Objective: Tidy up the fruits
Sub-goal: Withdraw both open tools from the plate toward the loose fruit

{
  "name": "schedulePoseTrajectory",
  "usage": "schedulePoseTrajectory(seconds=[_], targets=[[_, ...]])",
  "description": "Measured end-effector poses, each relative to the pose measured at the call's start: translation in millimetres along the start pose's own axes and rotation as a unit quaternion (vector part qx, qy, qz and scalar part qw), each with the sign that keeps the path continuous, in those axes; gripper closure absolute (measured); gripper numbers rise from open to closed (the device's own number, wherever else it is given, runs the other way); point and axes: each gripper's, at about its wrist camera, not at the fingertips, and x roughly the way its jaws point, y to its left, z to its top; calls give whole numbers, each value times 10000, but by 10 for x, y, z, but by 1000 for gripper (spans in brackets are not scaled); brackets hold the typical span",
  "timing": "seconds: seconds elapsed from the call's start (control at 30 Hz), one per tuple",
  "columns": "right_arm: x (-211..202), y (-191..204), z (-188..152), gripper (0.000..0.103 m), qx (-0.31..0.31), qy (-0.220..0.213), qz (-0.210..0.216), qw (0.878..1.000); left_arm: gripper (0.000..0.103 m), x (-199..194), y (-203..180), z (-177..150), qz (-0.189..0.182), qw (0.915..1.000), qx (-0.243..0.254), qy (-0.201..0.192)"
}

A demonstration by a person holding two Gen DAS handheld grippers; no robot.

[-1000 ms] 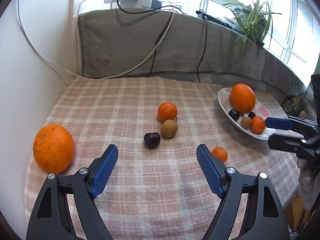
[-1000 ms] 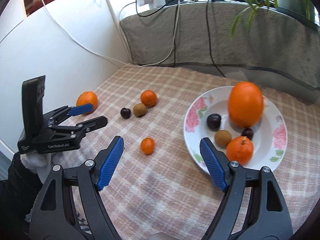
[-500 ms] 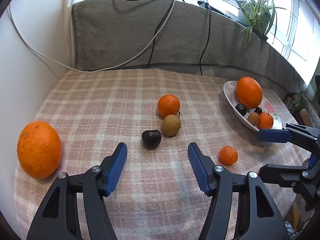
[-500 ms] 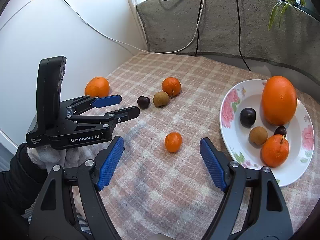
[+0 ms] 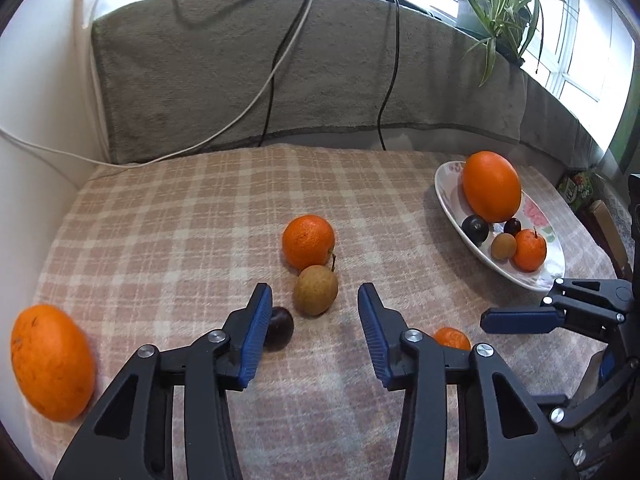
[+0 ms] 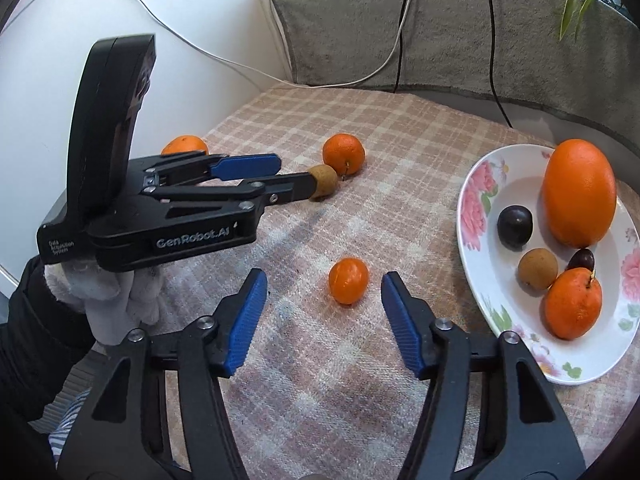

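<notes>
My left gripper (image 5: 315,302) is open, its tips on either side of a brown round fruit (image 5: 316,290). A dark plum (image 5: 279,328) lies just behind its left finger and a mandarin (image 5: 308,242) sits beyond. A big orange (image 5: 51,362) lies at the far left. My right gripper (image 6: 322,294) is open, with a small tangerine (image 6: 348,281) between its tips on the cloth. A flowered plate (image 6: 476,216) at the right holds a large orange (image 6: 579,193), a plum, a brown fruit, a cherry and a mandarin.
A checked cloth (image 5: 200,208) covers the table. A grey towel-draped ledge (image 5: 240,92) with cables runs along the back, with a potted plant (image 5: 492,4) on the sill. A white wall stands at the left. The left gripper body (image 6: 168,204) crosses the right wrist view.
Both grippers have moved forward and lower. The left one now brackets the brown fruit; the right one has closed in on the small tangerine. Both jaws narrowed slightly.
</notes>
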Motion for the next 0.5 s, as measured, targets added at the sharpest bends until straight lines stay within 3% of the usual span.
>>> schedulePoseTrajectory(seconds=[0.5], targets=[[143,-44,-41,53,-35,218,-162,9996,72,225,-52,105,-23,9993,210,292]])
